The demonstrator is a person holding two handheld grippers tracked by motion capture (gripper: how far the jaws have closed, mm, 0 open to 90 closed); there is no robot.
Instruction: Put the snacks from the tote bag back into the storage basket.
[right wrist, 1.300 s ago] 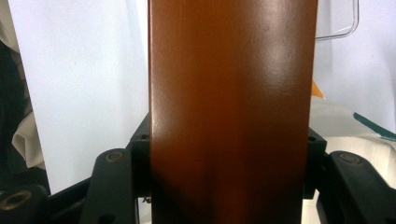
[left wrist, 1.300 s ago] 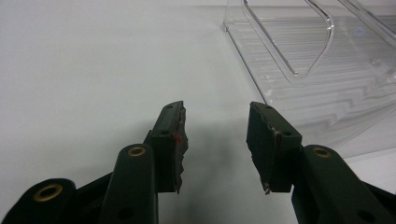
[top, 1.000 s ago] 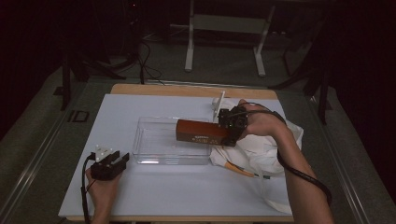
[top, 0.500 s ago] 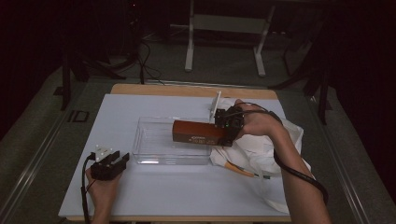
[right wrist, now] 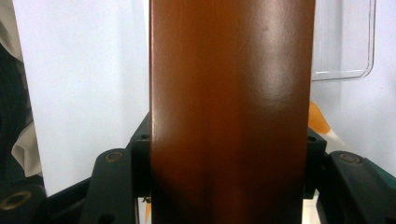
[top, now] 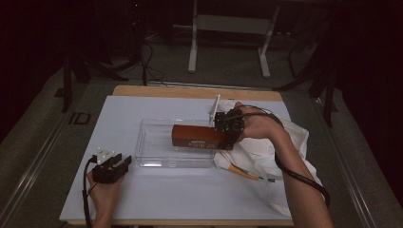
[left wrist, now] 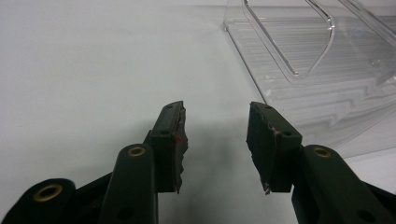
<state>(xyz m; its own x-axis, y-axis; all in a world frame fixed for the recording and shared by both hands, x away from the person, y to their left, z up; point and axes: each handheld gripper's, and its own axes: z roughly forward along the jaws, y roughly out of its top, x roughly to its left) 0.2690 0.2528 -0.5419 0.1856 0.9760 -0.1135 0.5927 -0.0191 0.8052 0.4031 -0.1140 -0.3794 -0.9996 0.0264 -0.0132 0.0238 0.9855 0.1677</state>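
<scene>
A long brown box (top: 197, 137) hangs over the right part of a clear plastic tray (top: 157, 142), held at its right end by my right gripper (top: 227, 129), which is shut on it. In the right gripper view the brown box (right wrist: 231, 107) stands between the two jaws, with a corner of the clear tray (right wrist: 343, 42) behind it at the upper right. My left gripper (top: 113, 166) rests on the white table sheet left of the tray. Its jaws (left wrist: 215, 144) are open with nothing between them, and the tray (left wrist: 322, 60) lies ahead to the right.
A white cloth bag (top: 280, 156) lies crumpled at the right of the table, with an orange-tipped item (top: 243, 172) on it. A white sheet (top: 157, 194) covers the wooden table. Table stands and cables stand on the dark floor beyond.
My right gripper has carried the brown box a little to the left, farther over the tray. The left gripper has stayed still.
</scene>
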